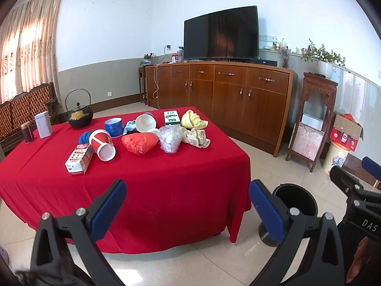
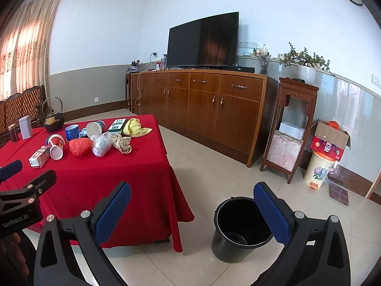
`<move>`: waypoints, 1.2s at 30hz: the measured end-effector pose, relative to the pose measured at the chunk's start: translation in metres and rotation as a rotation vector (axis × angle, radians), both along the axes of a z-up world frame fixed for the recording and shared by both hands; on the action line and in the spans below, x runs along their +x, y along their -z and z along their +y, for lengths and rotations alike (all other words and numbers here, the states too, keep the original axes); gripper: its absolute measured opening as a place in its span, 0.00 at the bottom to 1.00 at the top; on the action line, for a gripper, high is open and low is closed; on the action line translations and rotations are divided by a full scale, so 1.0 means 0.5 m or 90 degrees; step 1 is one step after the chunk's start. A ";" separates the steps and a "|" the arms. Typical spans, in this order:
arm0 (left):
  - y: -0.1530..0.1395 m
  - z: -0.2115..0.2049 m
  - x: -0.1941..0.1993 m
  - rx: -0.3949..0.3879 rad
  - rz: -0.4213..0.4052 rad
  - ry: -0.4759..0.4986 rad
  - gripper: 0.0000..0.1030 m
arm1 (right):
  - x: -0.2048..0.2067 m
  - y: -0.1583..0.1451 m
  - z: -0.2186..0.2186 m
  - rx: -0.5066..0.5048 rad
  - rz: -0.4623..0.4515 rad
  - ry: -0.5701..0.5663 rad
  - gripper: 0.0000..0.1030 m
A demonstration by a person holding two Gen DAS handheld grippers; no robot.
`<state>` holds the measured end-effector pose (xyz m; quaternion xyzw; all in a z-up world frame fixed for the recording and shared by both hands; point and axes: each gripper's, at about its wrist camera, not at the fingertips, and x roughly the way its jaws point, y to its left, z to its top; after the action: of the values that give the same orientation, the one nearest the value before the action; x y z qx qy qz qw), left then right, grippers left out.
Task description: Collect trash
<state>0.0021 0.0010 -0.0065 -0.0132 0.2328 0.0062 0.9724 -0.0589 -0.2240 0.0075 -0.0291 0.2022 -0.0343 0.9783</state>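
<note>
We hold both grippers back from the red-clothed worktop (image 1: 166, 186), the left gripper (image 1: 188, 205) and the right gripper (image 2: 193, 211) each with fingers spread wide apart and nothing between them. The trash lies in a loose cluster toward the far edge of the worktop: a crumpled red plastic bag (image 1: 139, 143), a clear crinkled plastic bag (image 1: 170, 139) touching it, a wad of beige paper (image 1: 196, 137), a tipped red-and-white paper cup (image 1: 102, 144) and a small white-and-red carton (image 1: 78, 159) nearer the left edge. The round black plastic bucket (image 2: 240, 228) stands on the floor just off the worktop's near right corner, apparently empty. We judge nothing is collected yet. The pieces crowd each other, so a grab could drag a neighbour or snag the cloth; light bags may slip from the fingers, and the black iron kettle (image 1: 78, 116) should stay.
</note>
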 end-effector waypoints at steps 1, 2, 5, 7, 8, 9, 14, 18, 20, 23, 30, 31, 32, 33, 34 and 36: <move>0.002 -0.001 0.002 0.000 0.000 0.000 1.00 | 0.000 -0.001 0.003 -0.002 0.001 -0.001 1.00; -0.001 0.001 0.001 0.000 0.000 -0.001 1.00 | 0.000 -0.001 0.003 -0.004 0.001 -0.001 1.00; -0.001 0.003 0.003 -0.002 0.001 -0.002 1.00 | -0.001 0.000 0.002 -0.002 0.000 -0.001 1.00; 0.000 0.003 0.001 -0.001 0.001 -0.002 1.00 | -0.001 0.000 0.001 -0.003 0.001 -0.001 1.00; 0.000 0.004 0.001 -0.001 0.002 -0.002 1.00 | -0.001 0.000 0.000 -0.002 0.000 -0.001 1.00; 0.000 0.002 0.000 0.000 0.001 -0.002 1.00 | -0.001 0.000 0.001 -0.002 0.000 -0.001 1.00; -0.001 0.003 -0.002 -0.001 0.001 -0.002 1.00 | -0.001 0.001 0.002 -0.002 0.000 0.000 1.00; 0.000 0.003 -0.001 0.000 0.001 -0.002 1.00 | -0.001 0.001 0.002 -0.002 0.000 -0.001 1.00; -0.001 0.004 -0.003 -0.001 0.000 -0.002 1.00 | -0.001 0.000 0.003 -0.003 0.000 -0.001 1.00; -0.001 0.006 -0.006 -0.001 0.001 -0.002 1.00 | 0.000 0.001 0.002 -0.002 0.001 0.000 1.00; 0.000 0.003 -0.001 0.000 0.001 -0.002 1.00 | 0.000 0.000 0.003 -0.002 0.000 0.000 1.00; 0.000 0.003 -0.001 -0.001 0.001 -0.002 1.00 | 0.000 0.000 0.003 -0.002 0.001 0.000 1.00; 0.000 0.003 -0.001 -0.001 0.001 -0.002 1.00 | 0.000 0.000 0.003 -0.002 0.001 0.000 1.00; 0.000 0.003 -0.001 0.000 0.001 -0.002 1.00 | 0.000 0.000 0.003 -0.003 0.000 0.000 1.00; 0.000 0.003 0.000 -0.001 0.001 -0.002 1.00 | 0.000 -0.001 0.003 -0.002 0.000 0.000 1.00; -0.001 0.002 -0.001 -0.001 0.000 -0.002 1.00 | 0.001 0.000 0.003 -0.002 0.001 0.000 1.00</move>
<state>0.0018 0.0022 -0.0062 -0.0140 0.2329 0.0076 0.9724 -0.0584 -0.2226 0.0077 -0.0311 0.2031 -0.0344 0.9781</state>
